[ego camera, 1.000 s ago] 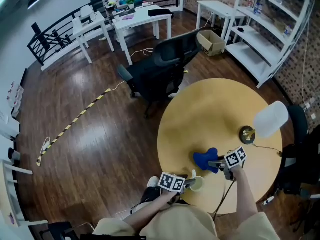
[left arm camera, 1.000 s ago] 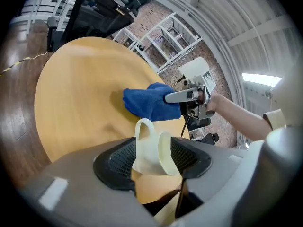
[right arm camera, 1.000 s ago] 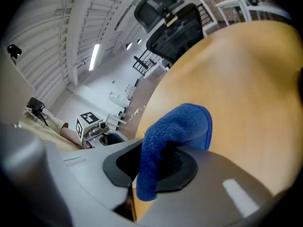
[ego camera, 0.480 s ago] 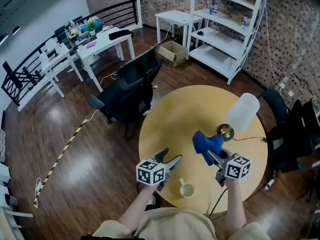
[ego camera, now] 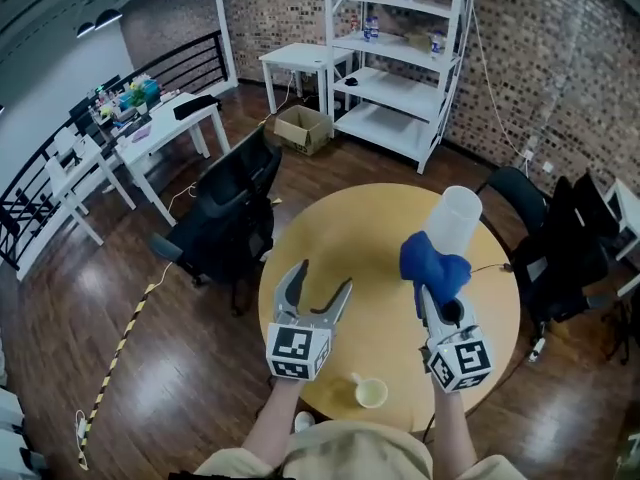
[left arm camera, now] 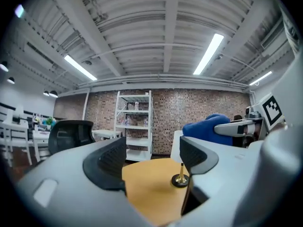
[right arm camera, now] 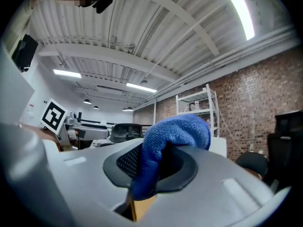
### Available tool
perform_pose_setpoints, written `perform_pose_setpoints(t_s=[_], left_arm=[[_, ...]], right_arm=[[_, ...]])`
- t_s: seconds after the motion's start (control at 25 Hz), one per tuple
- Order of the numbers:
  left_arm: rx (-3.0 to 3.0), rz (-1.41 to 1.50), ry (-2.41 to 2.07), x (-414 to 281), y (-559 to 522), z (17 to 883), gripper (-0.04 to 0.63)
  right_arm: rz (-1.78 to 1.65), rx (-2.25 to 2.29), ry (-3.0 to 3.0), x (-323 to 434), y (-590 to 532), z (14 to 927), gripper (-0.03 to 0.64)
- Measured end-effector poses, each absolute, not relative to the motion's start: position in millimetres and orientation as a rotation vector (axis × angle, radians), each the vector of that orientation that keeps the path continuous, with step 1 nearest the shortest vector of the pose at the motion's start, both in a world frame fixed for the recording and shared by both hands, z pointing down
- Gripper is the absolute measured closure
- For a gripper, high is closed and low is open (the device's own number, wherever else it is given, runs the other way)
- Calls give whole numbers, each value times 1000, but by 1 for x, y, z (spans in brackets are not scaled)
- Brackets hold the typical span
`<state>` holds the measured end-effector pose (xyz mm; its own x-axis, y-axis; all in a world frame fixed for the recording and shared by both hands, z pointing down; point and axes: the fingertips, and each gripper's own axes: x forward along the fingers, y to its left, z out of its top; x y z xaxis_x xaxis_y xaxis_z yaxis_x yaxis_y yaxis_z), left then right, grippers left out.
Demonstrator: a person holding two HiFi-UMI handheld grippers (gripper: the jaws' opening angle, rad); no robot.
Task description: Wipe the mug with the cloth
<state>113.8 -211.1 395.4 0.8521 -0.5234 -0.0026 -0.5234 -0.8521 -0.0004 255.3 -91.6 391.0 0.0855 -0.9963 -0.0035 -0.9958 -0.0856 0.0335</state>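
Note:
A small pale mug (ego camera: pixel 370 393) stands on the round yellow table (ego camera: pixel 370 248) near its front edge, between my two arms. My left gripper (ego camera: pixel 316 288) is raised above the table, its jaws opening wide with nothing between them (left arm camera: pixel 152 156). My right gripper (ego camera: pixel 432 290) is lifted too and is shut on the blue cloth (ego camera: pixel 433 260), which bunches over its jaw tips (right arm camera: pixel 176 129). Both grippers are well above the mug and apart from it.
A table lamp with a white shade (ego camera: pixel 452 220) and brass base (left arm camera: pixel 180 180) stands at the table's far right. A black office chair (ego camera: pixel 225 218) is left of the table, another dark chair (ego camera: pixel 560 238) to the right. White shelves (ego camera: pixel 395 58) line the brick wall.
Both grippers rose from the table. The left let go of the mug and its jaws spread. The right lifted the blue cloth off the tabletop. The head view tilted up.

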Motion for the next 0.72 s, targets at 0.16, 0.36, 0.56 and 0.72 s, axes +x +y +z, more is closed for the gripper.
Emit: perform_pose_setpoints(t_s=[0.16, 0.36, 0.56, 0.72], left_arm=[[-2973, 30, 833, 123, -204, 386, 252], [-2973, 30, 856, 128, -205, 385, 253], [-2877, -21, 914, 123, -205, 382, 275], [-2875, -33, 912, 122, -206, 383, 275]], right_arm=[[-78, 2424, -1959, 270, -70, 380, 558], [-63, 2546, -1865, 287, -56, 379, 558], [-31, 2553, -1849, 289, -54, 383, 558], [-42, 2533, -1860, 283, -56, 382, 558]])
